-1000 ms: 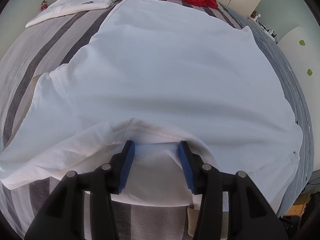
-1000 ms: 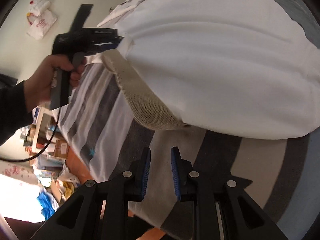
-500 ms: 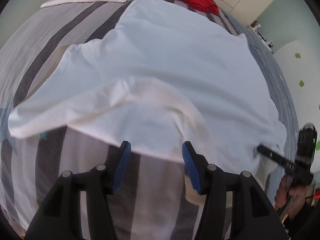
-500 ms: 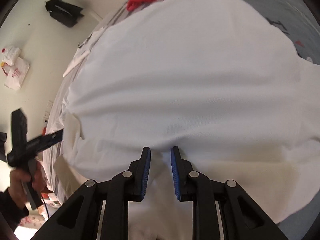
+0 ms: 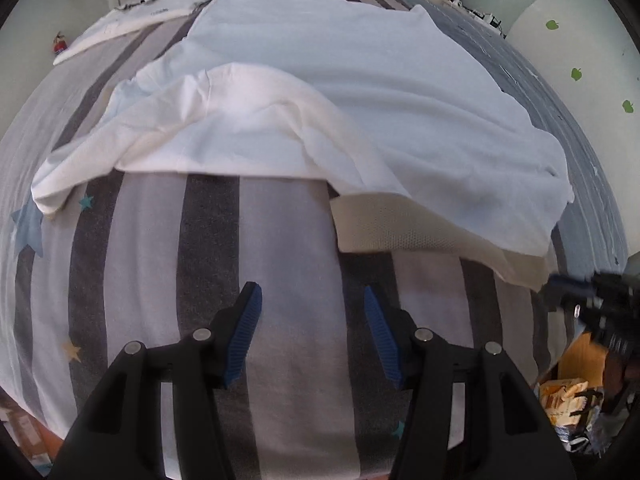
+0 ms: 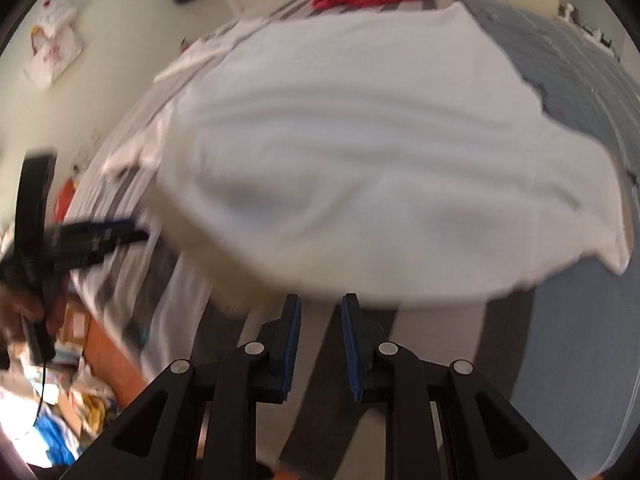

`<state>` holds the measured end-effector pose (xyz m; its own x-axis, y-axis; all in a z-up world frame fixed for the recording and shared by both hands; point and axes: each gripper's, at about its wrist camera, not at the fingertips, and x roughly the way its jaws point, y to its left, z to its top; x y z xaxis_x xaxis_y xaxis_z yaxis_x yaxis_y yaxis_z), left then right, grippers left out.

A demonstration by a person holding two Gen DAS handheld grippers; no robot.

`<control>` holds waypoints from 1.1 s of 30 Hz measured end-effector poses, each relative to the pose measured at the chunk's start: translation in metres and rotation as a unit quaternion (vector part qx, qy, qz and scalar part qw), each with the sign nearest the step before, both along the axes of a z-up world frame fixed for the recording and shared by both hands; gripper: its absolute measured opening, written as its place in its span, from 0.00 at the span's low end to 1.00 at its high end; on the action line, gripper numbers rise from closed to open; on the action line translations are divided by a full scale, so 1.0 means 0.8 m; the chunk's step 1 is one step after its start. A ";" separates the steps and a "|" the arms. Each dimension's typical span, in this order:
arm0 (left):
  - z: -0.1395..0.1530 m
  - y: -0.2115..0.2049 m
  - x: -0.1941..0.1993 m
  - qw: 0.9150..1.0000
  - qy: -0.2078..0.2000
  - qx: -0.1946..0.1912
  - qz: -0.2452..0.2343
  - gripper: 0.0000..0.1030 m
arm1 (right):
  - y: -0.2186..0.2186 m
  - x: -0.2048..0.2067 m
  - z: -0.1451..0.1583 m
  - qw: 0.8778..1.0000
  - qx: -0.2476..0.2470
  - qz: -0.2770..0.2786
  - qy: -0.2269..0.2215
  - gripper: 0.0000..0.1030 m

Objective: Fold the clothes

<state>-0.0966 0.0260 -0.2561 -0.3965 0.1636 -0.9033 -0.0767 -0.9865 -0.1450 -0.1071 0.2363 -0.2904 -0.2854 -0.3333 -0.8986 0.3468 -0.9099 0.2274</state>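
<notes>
White shirt (image 5: pixel 360 92) spread on a striped bed (image 5: pixel 280 240); left gripper (image 5: pixel 312 332) and right gripper (image 6: pixel 319 344) hover at the near edge, fingers apart, holding nothing.

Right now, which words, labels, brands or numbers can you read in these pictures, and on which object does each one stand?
None can be read.
Folded white garment: small dark print, too small to read.
Plastic bag on the floor: red and yellow markings, too blurred to read.
Packets beside the bed: printing, too blurred to read.
White shirt: no text visible.
</notes>
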 end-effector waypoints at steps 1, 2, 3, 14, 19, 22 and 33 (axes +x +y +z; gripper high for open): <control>0.001 0.003 -0.002 1.000 0.007 -0.005 -0.001 0.49 | -0.007 0.009 -0.004 1.000 0.007 0.005 0.000 0.18; 0.002 0.007 -0.006 1.000 0.014 -0.009 -0.009 0.49 | -0.017 0.014 -0.006 1.000 0.014 0.009 0.008 0.19; 0.003 0.012 -0.009 1.000 0.021 -0.014 -0.017 0.49 | -0.027 0.018 -0.008 1.000 0.021 0.012 0.016 0.21; 0.017 0.075 -0.047 0.993 0.085 -0.034 -0.076 0.17 | -0.056 -0.008 -0.007 0.989 0.035 -0.117 0.085 0.31; 0.007 0.062 -0.027 0.993 0.094 -0.028 -0.070 0.07 | -0.054 -0.014 0.006 0.983 0.031 -0.159 0.091 0.09; 0.010 0.059 -0.023 0.993 0.093 -0.020 -0.074 0.05 | -0.052 -0.010 0.016 0.982 0.024 -0.162 0.094 0.06; 0.028 0.060 0.060 0.997 0.057 0.032 -0.051 0.04 | -0.040 0.041 0.045 0.989 0.027 -0.127 0.075 0.05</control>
<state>-0.0487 0.0744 -0.2340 -0.4739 0.2648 -0.8398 -0.1957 -0.9615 -0.1927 -0.0742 0.2041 -0.2548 -0.4848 -0.1858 -0.8546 0.1313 -0.9816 0.1389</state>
